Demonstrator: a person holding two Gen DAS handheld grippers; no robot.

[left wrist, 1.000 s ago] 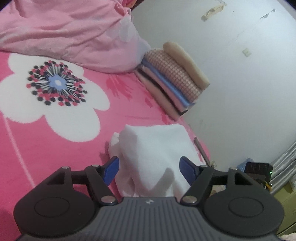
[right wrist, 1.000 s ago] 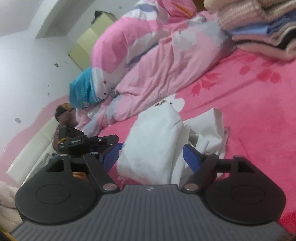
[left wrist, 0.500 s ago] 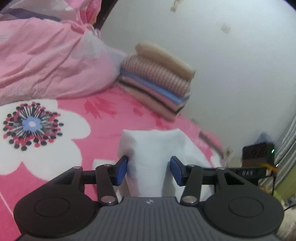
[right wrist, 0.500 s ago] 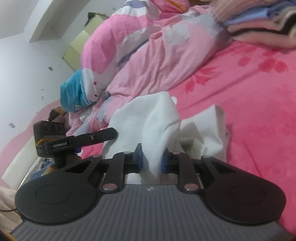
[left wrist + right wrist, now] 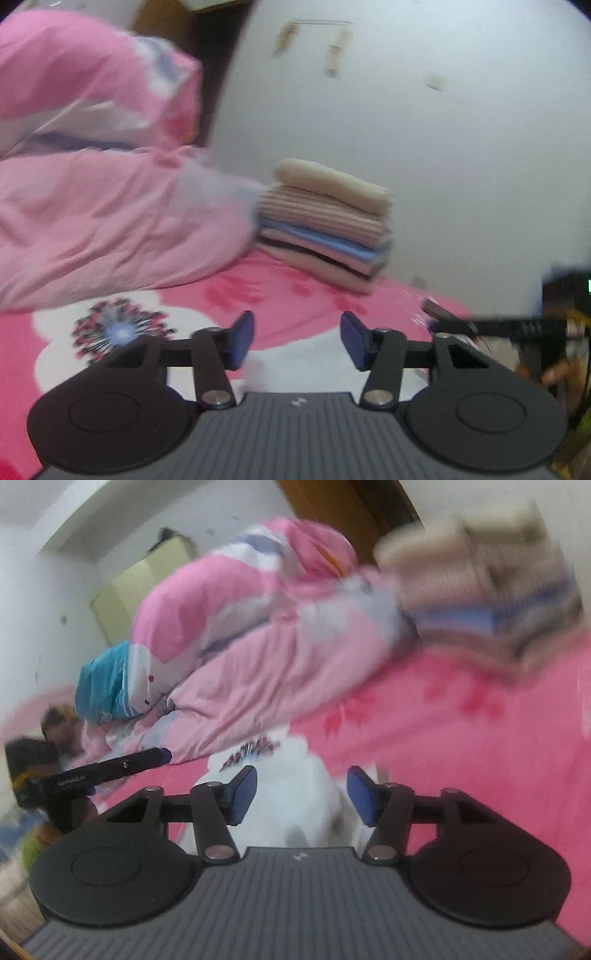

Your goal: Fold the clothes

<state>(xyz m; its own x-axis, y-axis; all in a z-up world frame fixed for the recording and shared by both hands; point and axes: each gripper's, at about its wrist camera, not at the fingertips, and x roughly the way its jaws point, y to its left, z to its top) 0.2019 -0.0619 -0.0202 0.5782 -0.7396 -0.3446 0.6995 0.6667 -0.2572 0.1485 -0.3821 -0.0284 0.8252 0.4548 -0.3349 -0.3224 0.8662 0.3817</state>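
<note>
Both views swung upward, blurred. Left gripper [image 5: 297, 339] jaws closing, parted, nothing clamped; right gripper [image 5: 301, 794] reopened, white garment [image 5: 295, 805] loose between pads. Folded stack [image 5: 328, 225] beyond; garment unfinished.

Ahead of my left claw [image 5: 297, 339] the pink flower-printed bedsheet [image 5: 295, 295] lies flat and free up to the stack of folded striped, blue and beige clothes [image 5: 328, 225], which blocks the way at the white wall [image 5: 443, 147]. The rumpled pale pink quilt [image 5: 110, 221] closes off the left side, touching the stack. Before my right claw [image 5: 301, 790], white cloth [image 5: 295, 801] fills the gap between the pads; open sheet runs off to the right.
</note>
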